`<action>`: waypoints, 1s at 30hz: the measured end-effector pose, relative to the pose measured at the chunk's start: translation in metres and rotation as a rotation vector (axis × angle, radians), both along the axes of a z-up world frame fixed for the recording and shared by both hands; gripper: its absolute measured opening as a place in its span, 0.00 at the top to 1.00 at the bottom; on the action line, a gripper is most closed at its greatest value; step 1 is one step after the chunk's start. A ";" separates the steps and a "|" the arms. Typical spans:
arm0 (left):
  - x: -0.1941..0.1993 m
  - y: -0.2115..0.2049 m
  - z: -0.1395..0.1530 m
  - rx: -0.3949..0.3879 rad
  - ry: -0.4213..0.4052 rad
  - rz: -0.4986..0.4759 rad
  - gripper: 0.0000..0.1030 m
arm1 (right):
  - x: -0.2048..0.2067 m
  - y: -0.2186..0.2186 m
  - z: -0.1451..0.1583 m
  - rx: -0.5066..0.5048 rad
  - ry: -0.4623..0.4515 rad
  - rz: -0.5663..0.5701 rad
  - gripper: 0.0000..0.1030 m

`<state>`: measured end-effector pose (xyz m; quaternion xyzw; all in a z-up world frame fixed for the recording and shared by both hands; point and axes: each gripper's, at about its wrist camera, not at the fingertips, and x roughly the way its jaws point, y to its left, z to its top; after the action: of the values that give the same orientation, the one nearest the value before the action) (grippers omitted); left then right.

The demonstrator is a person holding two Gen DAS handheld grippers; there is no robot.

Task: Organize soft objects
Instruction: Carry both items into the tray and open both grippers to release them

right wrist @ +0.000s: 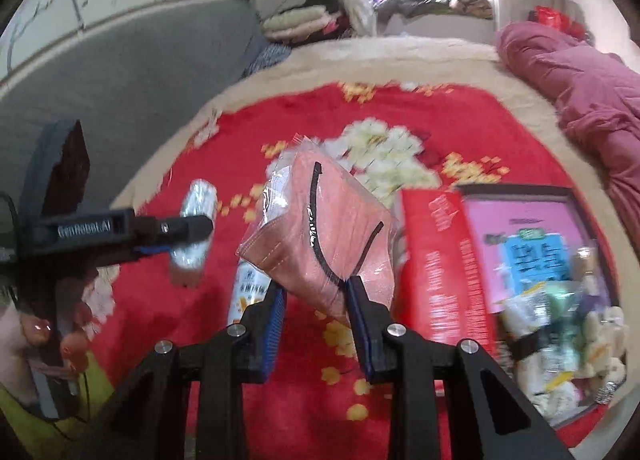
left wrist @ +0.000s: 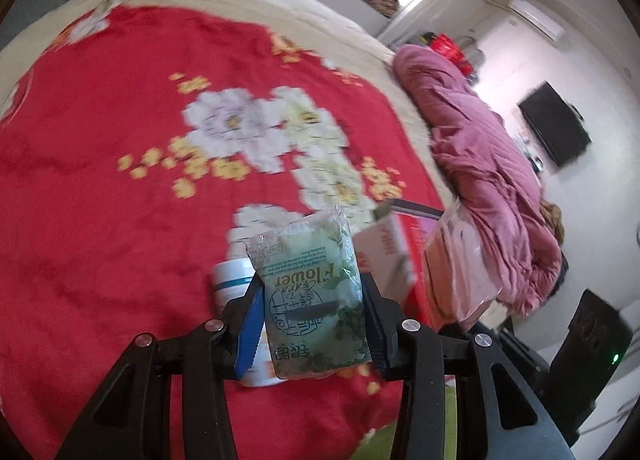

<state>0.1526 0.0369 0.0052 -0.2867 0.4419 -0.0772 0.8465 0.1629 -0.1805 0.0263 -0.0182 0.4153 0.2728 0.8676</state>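
My left gripper [left wrist: 310, 284] is shut on a green "Flower" tissue pack [left wrist: 314, 296] in clear wrap and holds it above the red flowered blanket [left wrist: 100, 164]. My right gripper [right wrist: 314, 284] is shut on a clear bag of salmon-pink cloth with black cord [right wrist: 320, 232], lifted over the bed. In the right wrist view the left gripper [right wrist: 120, 234] comes in from the left with the tissue pack [right wrist: 194, 232]. A red box [right wrist: 500, 260] at the right holds several soft packets [right wrist: 560, 344]. The box also shows in the left wrist view [left wrist: 386, 256].
A white tub [left wrist: 234, 284] lies on the blanket behind my left gripper, and shows in the right wrist view [right wrist: 250, 292]. A pink quilt [left wrist: 480, 164] is heaped along the bed's right edge. A grey headboard [right wrist: 120, 72] stands at the far left. A wall TV [left wrist: 556, 130] hangs beyond.
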 end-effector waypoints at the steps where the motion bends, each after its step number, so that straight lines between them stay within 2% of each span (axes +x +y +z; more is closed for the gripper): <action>1: 0.002 -0.010 0.006 0.004 -0.011 -0.020 0.55 | 0.000 -0.013 0.008 0.011 -0.010 -0.029 0.69; 5: 0.014 -0.057 0.024 0.023 -0.042 -0.110 0.55 | 0.003 -0.064 0.025 0.024 -0.030 -0.141 0.69; 8: 0.026 -0.095 0.030 0.028 -0.046 -0.176 0.55 | 0.006 -0.112 0.032 -0.008 -0.047 -0.254 0.69; 10: 0.035 -0.124 0.030 0.033 -0.044 -0.221 0.55 | 0.008 -0.138 0.034 -0.047 -0.053 -0.317 0.69; 14: 0.053 -0.190 0.028 0.050 -0.034 -0.329 0.55 | 0.018 -0.181 0.025 -0.189 -0.037 -0.407 0.69; 21: 0.084 -0.274 0.003 0.132 0.032 -0.448 0.55 | 0.045 -0.221 -0.017 -0.268 0.081 -0.410 0.69; 25: 0.098 -0.297 -0.017 0.174 0.080 -0.480 0.55 | 0.048 -0.226 -0.031 -0.306 0.083 -0.378 0.68; 27: 0.101 -0.305 -0.025 0.193 0.093 -0.489 0.55 | 0.048 -0.230 -0.037 -0.297 0.088 -0.361 0.65; 30: 0.102 -0.313 -0.034 0.220 0.108 -0.497 0.54 | 0.049 -0.234 -0.040 -0.236 0.104 -0.344 0.54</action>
<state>0.2544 -0.2759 -0.0287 -0.0795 0.5489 -0.2185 0.8029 0.2116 -0.4140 -0.0133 -0.0343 0.4855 0.0706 0.8707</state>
